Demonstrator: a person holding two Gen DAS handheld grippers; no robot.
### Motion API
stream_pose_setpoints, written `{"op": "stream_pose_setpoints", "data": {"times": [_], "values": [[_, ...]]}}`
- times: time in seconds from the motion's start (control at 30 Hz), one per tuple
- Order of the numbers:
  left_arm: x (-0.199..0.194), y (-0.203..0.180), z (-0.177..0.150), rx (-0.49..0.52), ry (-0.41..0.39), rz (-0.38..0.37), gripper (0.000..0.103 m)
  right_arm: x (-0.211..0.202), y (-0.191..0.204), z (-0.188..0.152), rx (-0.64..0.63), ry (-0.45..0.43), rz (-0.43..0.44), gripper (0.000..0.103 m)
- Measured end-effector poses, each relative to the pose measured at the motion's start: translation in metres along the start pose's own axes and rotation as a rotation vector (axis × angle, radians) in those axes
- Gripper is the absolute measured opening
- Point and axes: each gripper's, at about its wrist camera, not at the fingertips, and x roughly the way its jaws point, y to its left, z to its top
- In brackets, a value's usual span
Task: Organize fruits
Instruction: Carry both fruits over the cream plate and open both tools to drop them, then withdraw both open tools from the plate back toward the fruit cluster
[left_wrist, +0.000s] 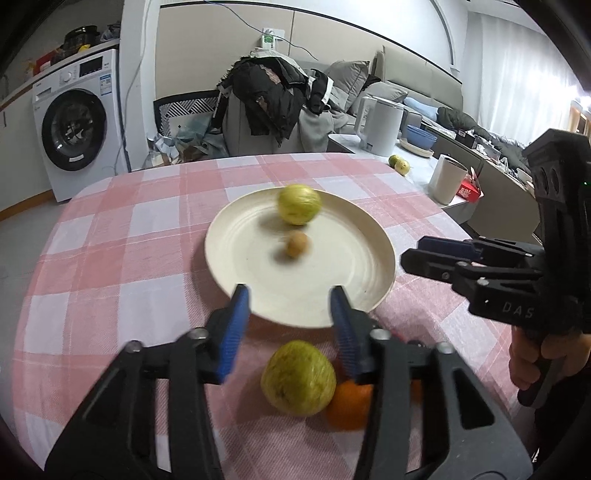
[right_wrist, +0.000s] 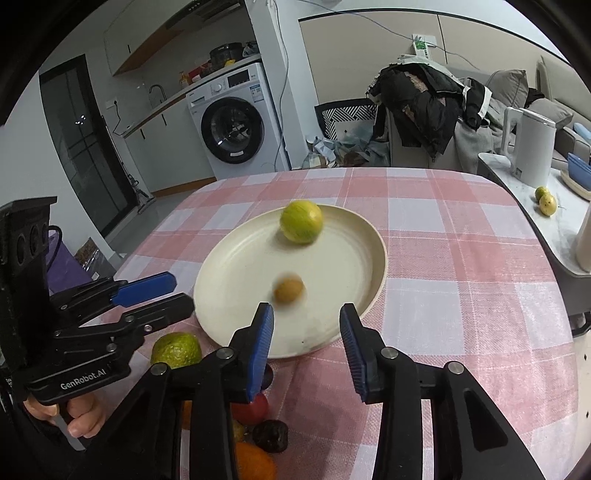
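A cream plate (left_wrist: 251, 258) (right_wrist: 236, 280) sits on the pink checked tablecloth. On it lie a green round fruit (left_wrist: 298, 204) (right_wrist: 301, 221) at the far side and a small brown fruit (left_wrist: 296, 243) (right_wrist: 289, 288) near the middle, both blurred. My left gripper (left_wrist: 289, 295) (right_wrist: 181, 295) is open over the plate's near rim, nothing between its pads. My right gripper (right_wrist: 306, 314) (left_wrist: 410, 254) is open too, at the plate's near edge just behind the brown fruit. Another green fruit (left_wrist: 298, 376) (right_wrist: 176, 349), an orange (left_wrist: 349, 406) (right_wrist: 255, 461), a red fruit (right_wrist: 255, 408) and a dark fruit (right_wrist: 270, 435) lie on the cloth beneath the grippers.
A side counter to the right holds a white kettle (left_wrist: 380, 125) (right_wrist: 532, 147), blue bowls (left_wrist: 421, 137), a white cup (left_wrist: 447, 179) and two small green-yellow fruits (left_wrist: 399, 163) (right_wrist: 545, 199). Beyond the table stand a chair heaped with clothes (left_wrist: 273, 99) and a washing machine (left_wrist: 77, 125).
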Motion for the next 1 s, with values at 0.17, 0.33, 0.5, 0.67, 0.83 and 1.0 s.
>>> {"op": "stream_pose_setpoints", "data": {"times": [0.17, 0.33, 0.5, 0.67, 0.83, 1.0], "values": [[-0.024, 0.009, -0.013, -0.020, -0.041, 0.031, 0.083, -0.014, 0.004, -0.007, -0.012, -0.021, -0.011, 0.054], [-0.041, 0.014, -0.025, -0.030, -0.048, 0.033, 0.093, -0.023, 0.010, -0.016, -0.031, -0.015, -0.012, 0.090], [-0.055, 0.013, -0.038, -0.033, -0.058, 0.043, 0.102, -0.030, 0.017, -0.027, -0.054, -0.013, -0.019, 0.102], [-0.059, 0.007, -0.048, -0.036, -0.051, 0.047, 0.102, -0.032, 0.024, -0.037, -0.085, 0.012, -0.025, 0.103], [-0.060, 0.002, -0.053, -0.027, -0.041, 0.052, 0.102, -0.034, 0.026, -0.046, -0.105, 0.033, -0.030, 0.103], [-0.055, -0.001, -0.054, -0.029, -0.020, 0.035, 0.102, -0.034, 0.026, -0.054, -0.116, 0.050, -0.013, 0.103]]}}
